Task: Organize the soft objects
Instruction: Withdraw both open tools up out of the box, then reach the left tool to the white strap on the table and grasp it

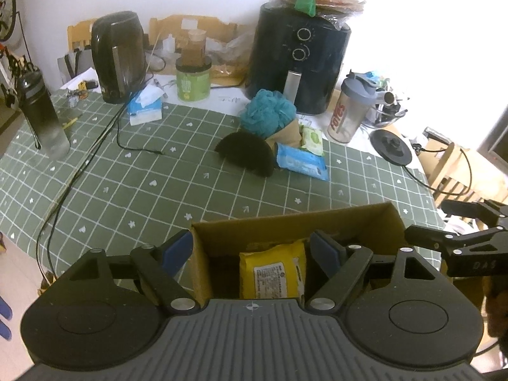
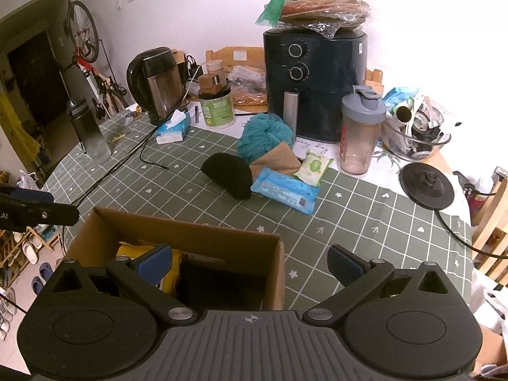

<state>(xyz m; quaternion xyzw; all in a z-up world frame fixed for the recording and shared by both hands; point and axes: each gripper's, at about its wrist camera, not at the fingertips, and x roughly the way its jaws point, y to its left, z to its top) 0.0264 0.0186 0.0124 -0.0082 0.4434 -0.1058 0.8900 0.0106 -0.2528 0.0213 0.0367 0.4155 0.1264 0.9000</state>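
Fingers (image 1: 320, 247) of both grippers spread apart, yellow pack (image 1: 273, 270) lying untouched between the left pair.

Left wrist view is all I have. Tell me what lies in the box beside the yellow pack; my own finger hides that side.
Observer: The right wrist view shows a black item lying in the cardboard box, just right of the yellow pack.
Operator: Now report the right gripper; I see only its edge.
Observer: The right gripper is open and holds nothing. One side of it hangs over the box, the other over the tablecloth outside the box.
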